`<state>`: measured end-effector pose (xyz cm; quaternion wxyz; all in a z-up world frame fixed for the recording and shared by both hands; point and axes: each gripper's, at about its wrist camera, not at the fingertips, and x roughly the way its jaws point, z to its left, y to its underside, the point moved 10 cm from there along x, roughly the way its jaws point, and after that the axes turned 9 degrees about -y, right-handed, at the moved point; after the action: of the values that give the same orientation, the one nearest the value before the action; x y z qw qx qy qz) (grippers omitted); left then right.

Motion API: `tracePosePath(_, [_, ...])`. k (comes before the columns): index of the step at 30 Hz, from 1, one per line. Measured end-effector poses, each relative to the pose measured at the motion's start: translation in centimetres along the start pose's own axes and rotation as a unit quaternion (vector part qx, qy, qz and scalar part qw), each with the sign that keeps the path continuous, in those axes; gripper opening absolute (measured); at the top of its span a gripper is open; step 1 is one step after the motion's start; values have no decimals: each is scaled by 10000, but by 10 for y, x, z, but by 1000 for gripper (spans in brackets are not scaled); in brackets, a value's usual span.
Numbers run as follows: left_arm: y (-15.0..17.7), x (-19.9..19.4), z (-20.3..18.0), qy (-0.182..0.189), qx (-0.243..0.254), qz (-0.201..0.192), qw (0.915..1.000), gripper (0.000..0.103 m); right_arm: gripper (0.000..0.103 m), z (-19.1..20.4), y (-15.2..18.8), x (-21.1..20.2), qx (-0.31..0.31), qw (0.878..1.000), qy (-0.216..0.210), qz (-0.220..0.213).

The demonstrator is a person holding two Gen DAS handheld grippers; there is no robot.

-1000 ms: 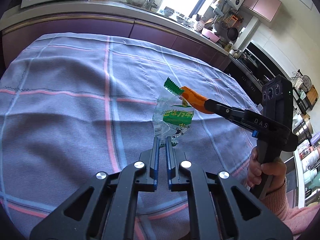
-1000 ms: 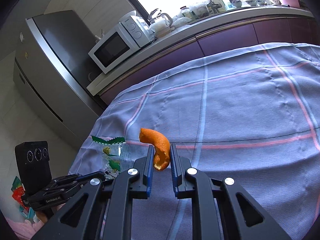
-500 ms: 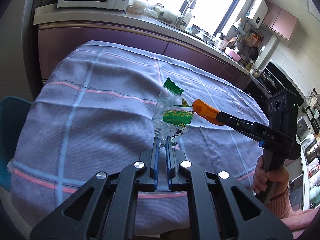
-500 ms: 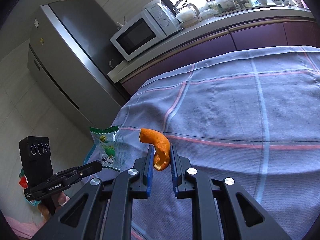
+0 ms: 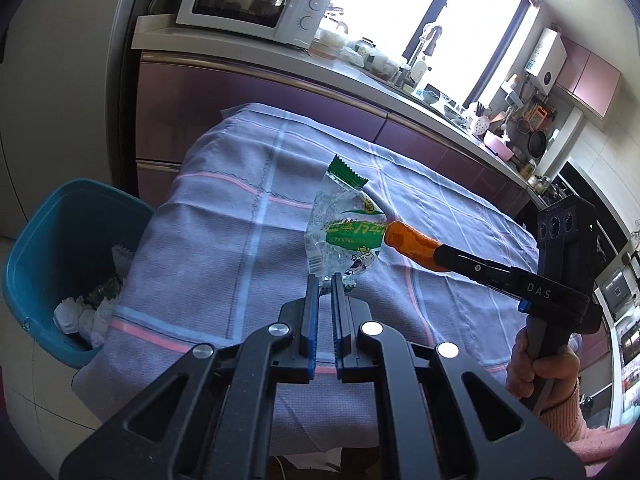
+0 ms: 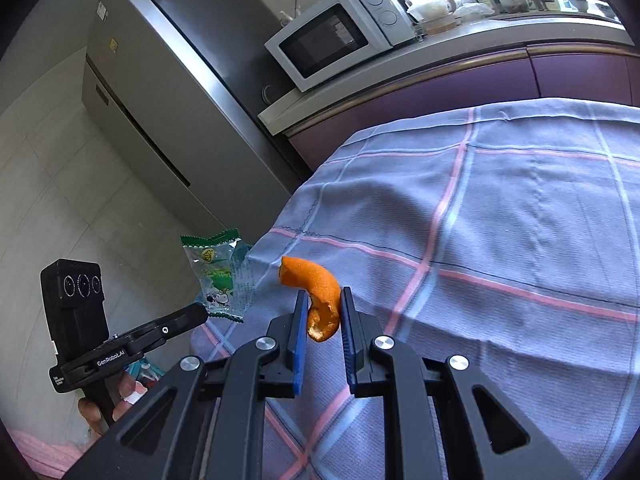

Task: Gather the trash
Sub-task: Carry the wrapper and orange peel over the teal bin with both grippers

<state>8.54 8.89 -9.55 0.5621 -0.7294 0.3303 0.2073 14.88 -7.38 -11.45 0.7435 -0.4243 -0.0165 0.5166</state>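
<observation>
Blown-out window (image 5: 448, 32) backlights kitchen; fisheye corners black, edges bent; perhaps slight blur.

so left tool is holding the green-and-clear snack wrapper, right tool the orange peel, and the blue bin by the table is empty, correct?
Not empty. The left wrist view shows the blue plastic bin already holding crumpled white tissue and other scraps. The rest stands: left tool grips the wrapper, right tool the orange peel.

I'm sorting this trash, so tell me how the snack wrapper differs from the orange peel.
The snack wrapper is a flat, crinkled, see-through film with green print; the orange peel is a thick, curled, solid orange strip. The wrapper is pinched at its bottom edge by the left gripper; the peel is clamped near its lower end by the right gripper. Both are held up above the checked tablecloth.
</observation>
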Motion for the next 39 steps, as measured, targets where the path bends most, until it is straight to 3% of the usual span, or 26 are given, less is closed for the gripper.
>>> tracePosePath(11, [-5, -23, 56, -418, -428, -218, 9980, 7, 14, 41, -6, 59, -242, 9979, -414, 437])
tracePosePath(21, [-7, -32, 126, -897, -930, -269, 9912, 7, 14, 85, -9, 119, -688, 9919, -576, 904])
tracePosePath(39, [3, -4, 225, -1613, -1539, 32, 9748, 7, 15, 133, 3, 229, -1374, 9753, -372, 1687])
